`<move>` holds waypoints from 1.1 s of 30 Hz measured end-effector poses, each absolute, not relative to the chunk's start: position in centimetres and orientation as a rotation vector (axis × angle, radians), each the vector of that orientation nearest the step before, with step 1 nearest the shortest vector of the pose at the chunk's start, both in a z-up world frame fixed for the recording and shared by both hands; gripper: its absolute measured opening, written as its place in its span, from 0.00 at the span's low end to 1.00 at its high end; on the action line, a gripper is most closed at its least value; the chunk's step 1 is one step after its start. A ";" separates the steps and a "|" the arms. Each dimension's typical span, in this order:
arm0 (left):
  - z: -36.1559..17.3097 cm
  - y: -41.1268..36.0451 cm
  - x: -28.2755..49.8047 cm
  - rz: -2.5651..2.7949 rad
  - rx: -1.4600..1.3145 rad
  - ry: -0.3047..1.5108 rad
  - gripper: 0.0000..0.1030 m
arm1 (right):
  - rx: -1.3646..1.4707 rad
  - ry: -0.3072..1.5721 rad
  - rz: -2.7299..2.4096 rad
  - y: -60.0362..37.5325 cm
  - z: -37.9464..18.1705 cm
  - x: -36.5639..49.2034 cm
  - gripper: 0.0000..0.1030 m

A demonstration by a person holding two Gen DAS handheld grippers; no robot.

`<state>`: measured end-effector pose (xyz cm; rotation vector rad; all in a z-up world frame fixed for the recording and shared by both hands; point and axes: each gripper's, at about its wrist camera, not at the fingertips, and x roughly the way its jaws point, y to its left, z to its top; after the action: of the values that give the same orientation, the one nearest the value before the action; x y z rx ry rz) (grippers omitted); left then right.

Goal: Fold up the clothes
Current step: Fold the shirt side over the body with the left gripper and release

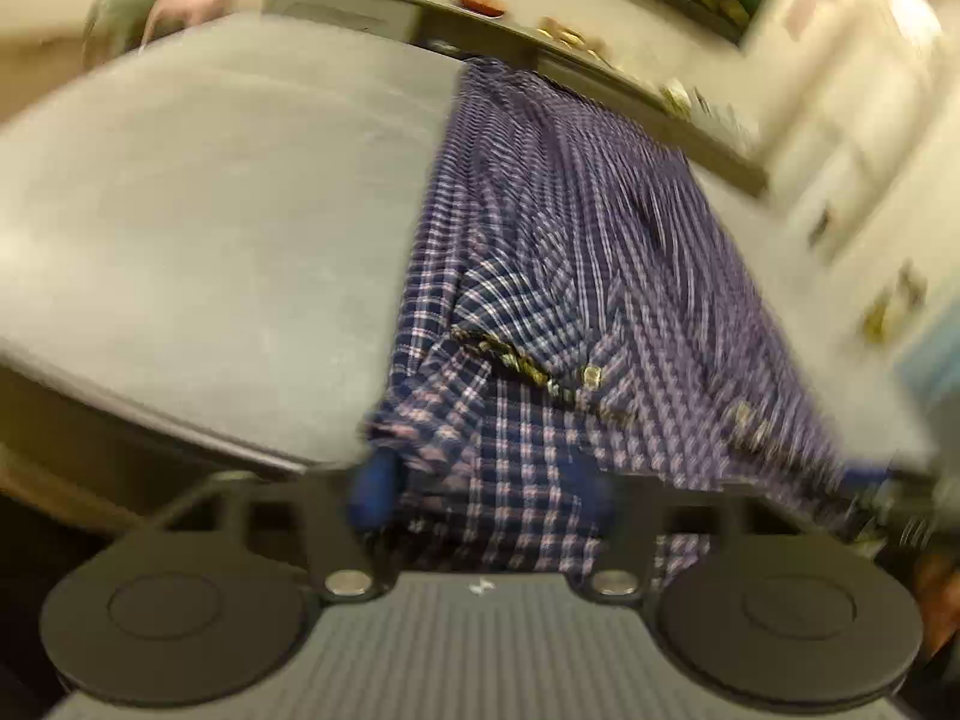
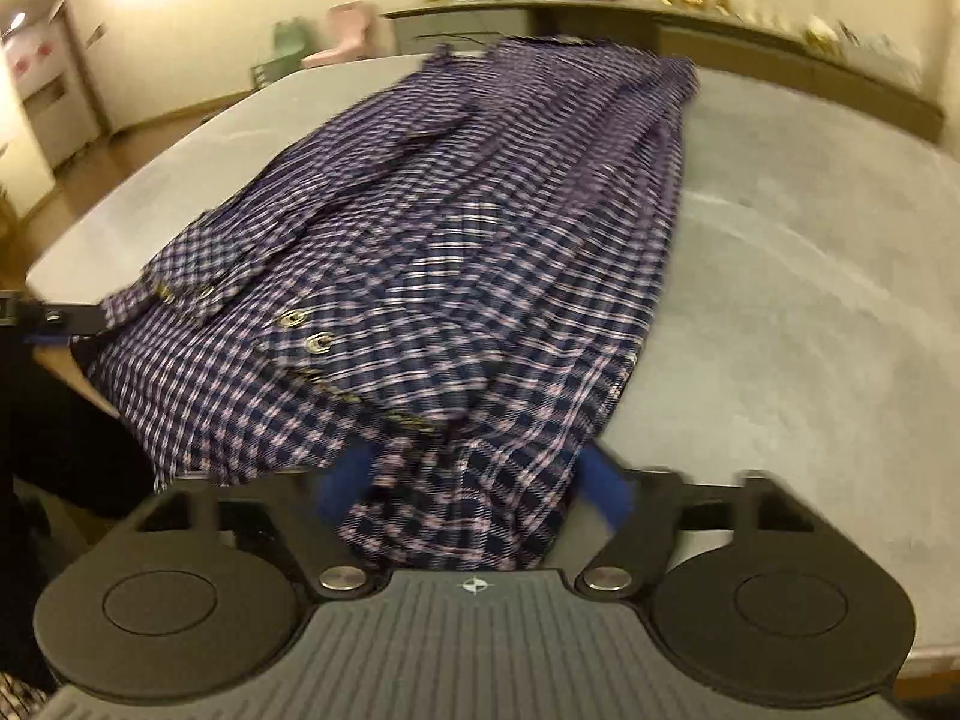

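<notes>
Blue pads first, nearest the lens. Left gripper [image 1: 480, 489]: half spread, shirt cloth bunched between the fingers; the blur keeps us from telling whether the pads press on it. Right gripper [image 2: 474, 483]: same stance, jaws half spread, a fold of cloth gathered between the fingers [image 2: 606, 489], pinch not confirmable either.

Item: shirt [image 2: 456, 228], navy check with pale stripes, snap buttons along the placket. It lies lengthwise on the table [image 1: 198, 198], already narrowed into a long band, near end draped over the table's front edge at both grippers, far end reaching toward the back edge. In the left view it sits toward the table's right; in the right view, toward the left.

Item: table, grey, bare on either side of the shirt.

Item: counter [image 2: 750, 36] along the far wall, small clutter on top, too blurred to list. Pink chair [image 2: 348, 36] beyond the table's far corner.

Step in hand, as we judge it: taking hold of the near end for a fold toward the far end. To do it well we would close both grippers on all layers at once, at matching points either side of the placket, then lift level and carry both hands together so the band stays straight. Uneven hands would skew the fold, and a shallow pinch would drop the lower layers.
</notes>
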<state>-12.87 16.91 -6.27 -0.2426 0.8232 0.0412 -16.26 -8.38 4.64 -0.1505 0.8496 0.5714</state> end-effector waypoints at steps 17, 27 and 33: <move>-4.3 17.9 -17.0 -0.152 -0.202 0.694 0.58 | 0.003 0.844 0.546 -10.8 6.0 -15.4 0.73; -9.5 25.2 -14.3 -0.002 -0.879 0.834 0.61 | -0.007 0.899 0.557 -11.1 4.8 -14.9 0.78; -10.2 22.9 -13.0 -0.079 -0.866 0.910 0.05 | -0.155 0.849 0.629 -8.9 4.8 -16.3 0.10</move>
<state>-12.98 22.88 -10.23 -0.8659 0.9104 -0.0791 -16.27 -8.87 4.76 -0.1552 0.8493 0.6290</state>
